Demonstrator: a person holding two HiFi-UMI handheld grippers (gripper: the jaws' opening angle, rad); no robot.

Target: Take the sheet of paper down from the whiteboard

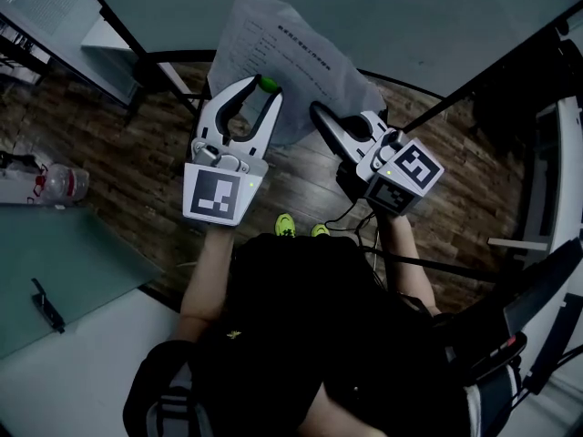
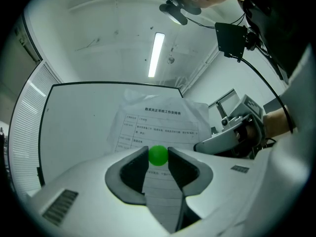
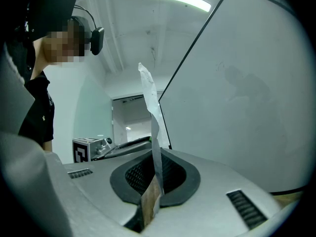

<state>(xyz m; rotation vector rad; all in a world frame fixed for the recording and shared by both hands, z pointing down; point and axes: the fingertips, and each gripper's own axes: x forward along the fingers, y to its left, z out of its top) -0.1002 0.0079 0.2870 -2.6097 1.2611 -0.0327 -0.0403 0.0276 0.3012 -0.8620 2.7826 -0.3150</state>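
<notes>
The printed sheet of paper (image 1: 278, 57) hangs crumpled against the whiteboard (image 1: 437, 16). My left gripper (image 1: 262, 86) is shut on a small round green magnet (image 1: 268, 85) in front of the sheet's lower part. In the left gripper view the green magnet (image 2: 158, 155) sits between both pads, with the paper (image 2: 159, 125) behind it. My right gripper (image 1: 319, 112) is shut on the sheet's lower right edge. The right gripper view shows the paper (image 3: 150, 107) edge-on, pinched between the jaws and standing away from the whiteboard (image 3: 247, 107).
The whiteboard's dark stand legs (image 1: 159, 71) reach down to the wooden floor. A water bottle (image 1: 64, 182) lies at the left, beside a glass table (image 1: 82, 244) bearing a dark object (image 1: 46, 306). White and dark equipment (image 1: 547, 208) stands at the right.
</notes>
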